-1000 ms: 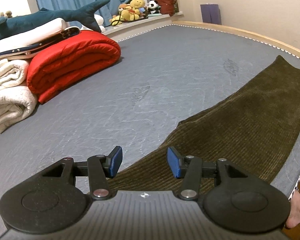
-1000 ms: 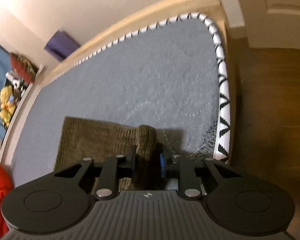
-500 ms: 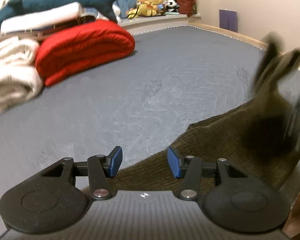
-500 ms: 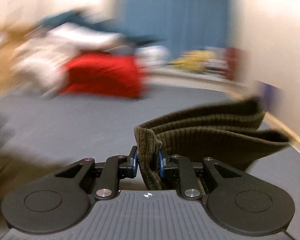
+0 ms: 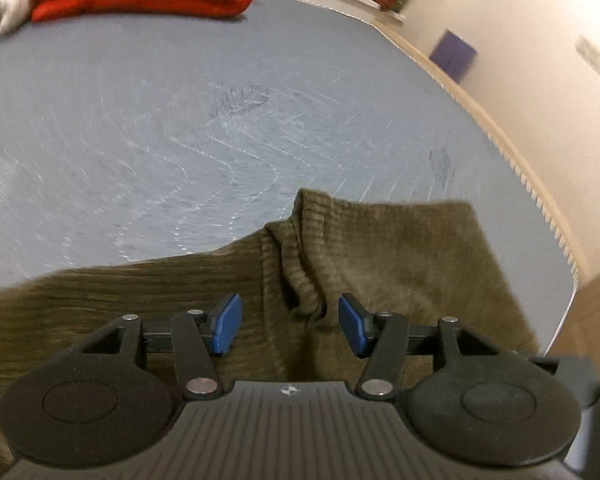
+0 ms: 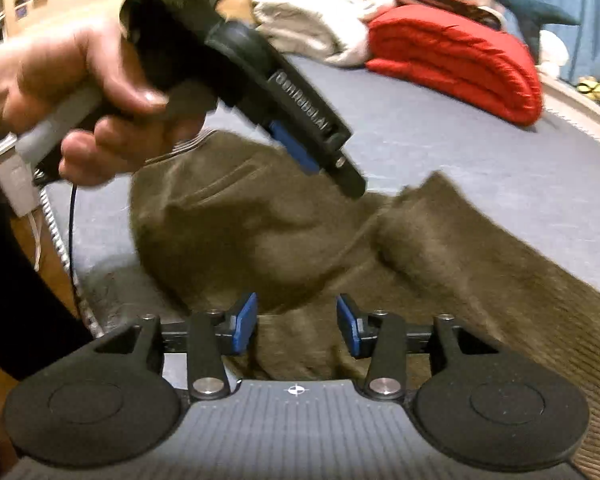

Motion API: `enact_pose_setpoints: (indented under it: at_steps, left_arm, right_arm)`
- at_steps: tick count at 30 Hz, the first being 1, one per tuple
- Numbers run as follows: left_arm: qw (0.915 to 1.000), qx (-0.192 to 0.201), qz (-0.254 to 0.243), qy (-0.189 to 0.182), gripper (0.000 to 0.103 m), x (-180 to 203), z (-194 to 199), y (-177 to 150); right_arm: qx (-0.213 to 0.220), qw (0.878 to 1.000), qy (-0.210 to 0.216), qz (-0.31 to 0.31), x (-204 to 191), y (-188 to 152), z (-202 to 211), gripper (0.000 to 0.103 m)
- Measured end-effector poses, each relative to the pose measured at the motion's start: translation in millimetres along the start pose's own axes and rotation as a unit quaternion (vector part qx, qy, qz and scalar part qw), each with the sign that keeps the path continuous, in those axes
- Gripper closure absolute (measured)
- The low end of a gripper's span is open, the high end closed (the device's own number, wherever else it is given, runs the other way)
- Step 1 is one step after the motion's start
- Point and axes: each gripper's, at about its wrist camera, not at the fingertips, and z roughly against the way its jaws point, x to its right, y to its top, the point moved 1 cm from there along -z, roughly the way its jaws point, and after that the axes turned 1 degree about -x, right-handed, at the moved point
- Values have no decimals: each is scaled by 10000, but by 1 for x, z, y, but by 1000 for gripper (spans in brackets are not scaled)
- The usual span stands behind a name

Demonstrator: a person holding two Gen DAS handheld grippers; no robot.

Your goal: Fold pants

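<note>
The olive-brown corduroy pants [image 5: 380, 264] lie on the grey bed, the leg end folded over onto the rest, with a bunched ridge of cloth between the layers. My left gripper [image 5: 290, 324] is open and empty just above the pants. My right gripper [image 6: 296, 328] is open and empty over the folded cloth [image 6: 300, 236]. In the right wrist view the left gripper [image 6: 312, 148] hangs over the pants, held by a hand.
A rolled red blanket [image 6: 460, 56] and white folded bedding [image 6: 320, 4] lie at the far side of the grey mattress [image 5: 180, 120]. The bed's patterned edge [image 5: 540, 200] and wooden frame run along the right. Soft toys sit on the far ledge.
My right gripper carried the leg end over onto the rest of the pants and let it go. It now stands open. My left gripper swung to face the folded cloth.
</note>
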Motion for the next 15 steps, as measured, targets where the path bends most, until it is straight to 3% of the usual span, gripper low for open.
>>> enact_pose_setpoints:
  at_steps: [4,7,15]
  left_arm:
    - [9975,-96,646,-254,28,-11,-27,13]
    - [9954,-217,850,-376,26,-10,-42,18]
    - [9987,-385,240,224,26,21,-66,15]
  right_arm:
    - [-289,9995,-102,-39,22,-12,-10,54]
    - [-427,9990,-10,133,21,-19,-20,53]
    - [-437,9984,306,178,19,-14,-14,55]
